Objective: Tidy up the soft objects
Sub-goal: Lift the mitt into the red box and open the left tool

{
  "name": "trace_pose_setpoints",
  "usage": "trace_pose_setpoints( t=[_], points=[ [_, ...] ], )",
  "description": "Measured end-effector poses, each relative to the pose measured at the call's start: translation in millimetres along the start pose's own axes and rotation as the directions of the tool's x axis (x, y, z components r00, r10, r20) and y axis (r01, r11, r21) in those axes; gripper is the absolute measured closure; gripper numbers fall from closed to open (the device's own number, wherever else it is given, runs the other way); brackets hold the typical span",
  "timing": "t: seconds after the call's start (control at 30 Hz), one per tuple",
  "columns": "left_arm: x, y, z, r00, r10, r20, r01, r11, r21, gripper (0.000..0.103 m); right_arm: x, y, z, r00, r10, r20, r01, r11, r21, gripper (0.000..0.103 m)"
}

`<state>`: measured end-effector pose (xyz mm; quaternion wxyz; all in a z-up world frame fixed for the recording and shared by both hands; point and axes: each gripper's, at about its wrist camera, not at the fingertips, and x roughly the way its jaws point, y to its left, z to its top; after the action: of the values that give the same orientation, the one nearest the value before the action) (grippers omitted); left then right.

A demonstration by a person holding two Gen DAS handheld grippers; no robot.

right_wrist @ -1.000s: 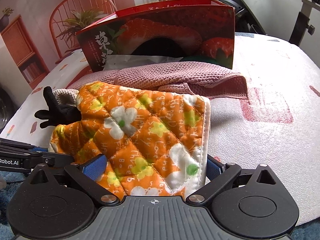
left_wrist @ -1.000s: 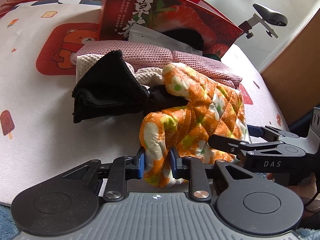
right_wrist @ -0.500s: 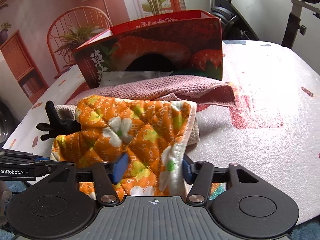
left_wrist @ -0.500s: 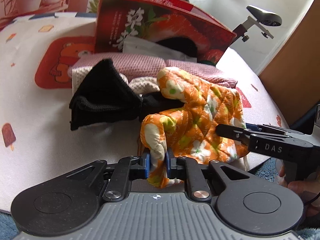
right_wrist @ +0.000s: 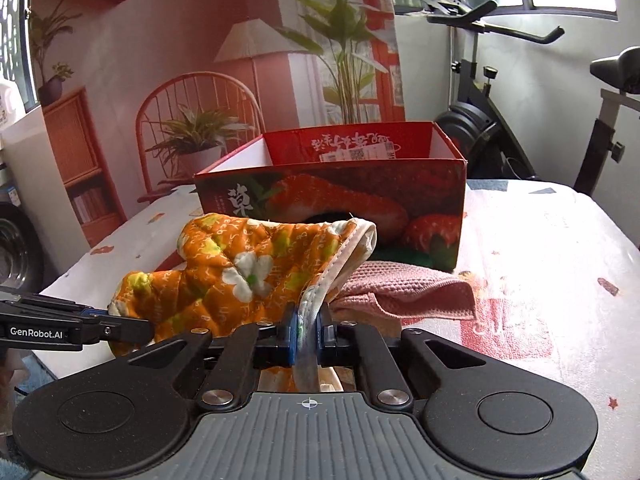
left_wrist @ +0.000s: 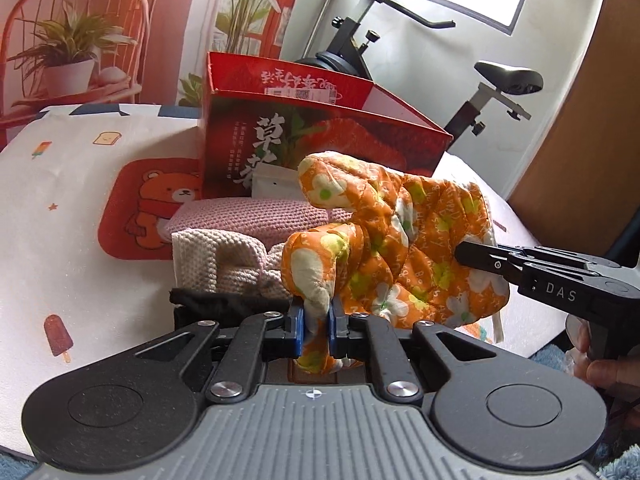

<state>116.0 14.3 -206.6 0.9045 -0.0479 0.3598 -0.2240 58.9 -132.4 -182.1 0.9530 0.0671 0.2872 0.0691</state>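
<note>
An orange floral quilted oven mitt (left_wrist: 400, 248) hangs lifted above the table, held at both ends. My left gripper (left_wrist: 316, 326) is shut on its thumb end. My right gripper (right_wrist: 307, 334) is shut on its white-trimmed cuff edge; the mitt (right_wrist: 240, 276) stretches left from there. An open red strawberry box (left_wrist: 320, 136) stands behind it, also in the right wrist view (right_wrist: 340, 192). A pink knitted cloth (left_wrist: 248, 216), a cream knitted cloth (left_wrist: 216, 256) and a black cloth (left_wrist: 224, 304) lie below the mitt.
The table has a white cover with a red bear print (left_wrist: 152, 208). The pink cloth (right_wrist: 408, 288) lies in front of the box. An exercise bike (left_wrist: 480, 92) stands behind the table. A wooden panel (left_wrist: 580, 140) is at right.
Both grippers closed on the mitt and lifted it off the pile. The right gripper went from wide open around the cuff to shut on its edge.
</note>
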Motion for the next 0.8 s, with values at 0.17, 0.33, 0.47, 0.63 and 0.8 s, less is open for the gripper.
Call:
trace_pose_setpoints(
  t=[0.17, 0.33, 0.47, 0.63, 0.8],
  points=[
    [0.2, -2.9, 4.7, 1.000, 0.012, 0.016, -0.012, 1.000, 0.016, 0.091, 1.6, 1.6, 10.1, 1.000, 0.009, 0.009, -0.009, 1.000, -0.014, 0.095],
    [-5.9, -1.8, 19.3, 0.998, 0.023, 0.055, -0.024, 0.999, 0.030, 0.091, 3.5, 1.7, 25.5, 0.999, 0.021, 0.035, -0.020, 1.000, -0.021, 0.095],
    [-8.1, -0.3, 36.3, 0.995, 0.032, 0.090, -0.035, 0.999, 0.030, 0.091, 7.3, 2.7, 44.5, 0.998, 0.029, 0.061, -0.027, 0.999, -0.036, 0.095],
    [-11.9, -5.4, 66.7, 0.985, 0.048, 0.166, -0.057, 0.997, 0.052, 0.091, 12.6, -0.3, 80.3, 0.993, 0.047, 0.105, -0.043, 0.998, -0.041, 0.095],
    [-4.4, -7.2, 108.7, 0.971, 0.069, 0.230, -0.080, 0.996, 0.038, 0.091, 26.6, -5.1, 129.9, 0.988, 0.057, 0.146, -0.045, 0.995, -0.086, 0.095]
  ],
)
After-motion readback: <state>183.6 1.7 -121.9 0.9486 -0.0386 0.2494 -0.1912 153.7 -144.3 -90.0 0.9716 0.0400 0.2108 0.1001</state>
